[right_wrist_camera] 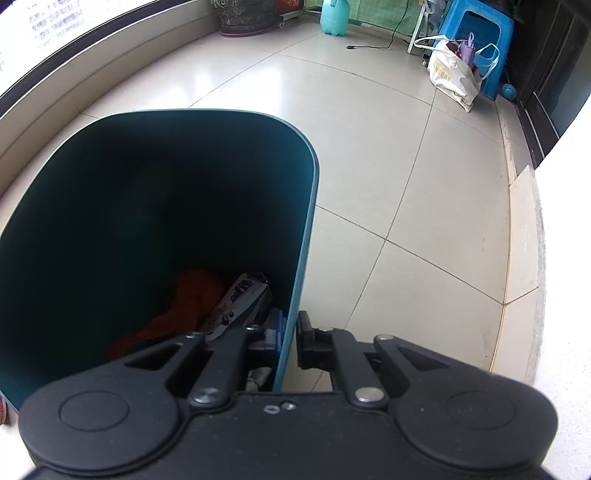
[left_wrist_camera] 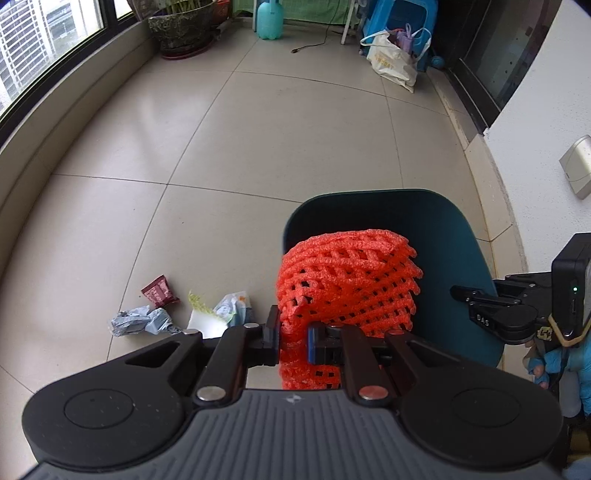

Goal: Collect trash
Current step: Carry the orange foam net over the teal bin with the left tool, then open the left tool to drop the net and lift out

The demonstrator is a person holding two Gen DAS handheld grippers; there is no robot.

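Note:
My left gripper (left_wrist_camera: pixel 293 341) is shut on an orange foam fruit net (left_wrist_camera: pixel 347 284) and holds it up in front of the open teal trash bin (left_wrist_camera: pixel 454 236). My right gripper (right_wrist_camera: pixel 290 345) is shut on the bin's near right wall (right_wrist_camera: pixel 299 266), one finger inside and one outside; it also shows at the right in the left wrist view (left_wrist_camera: pixel 458 293). Inside the bin lie an orange piece (right_wrist_camera: pixel 192 295) and a purple-white wrapper (right_wrist_camera: pixel 240 299). On the floor left of the bin lie a maroon wrapper (left_wrist_camera: pixel 159 291), crumpled blue-grey paper (left_wrist_camera: pixel 142 321) and a white-blue wrapper (left_wrist_camera: pixel 221 314).
A large plant pot (left_wrist_camera: pixel 181 29), a turquoise jug (left_wrist_camera: pixel 269 20), a white shopping bag (left_wrist_camera: pixel 395 59) and a blue stool (right_wrist_camera: pixel 480 40) stand at the far end. A window ledge runs along the left, a white wall along the right. A cable (left_wrist_camera: pixel 314 44) lies on the tiles.

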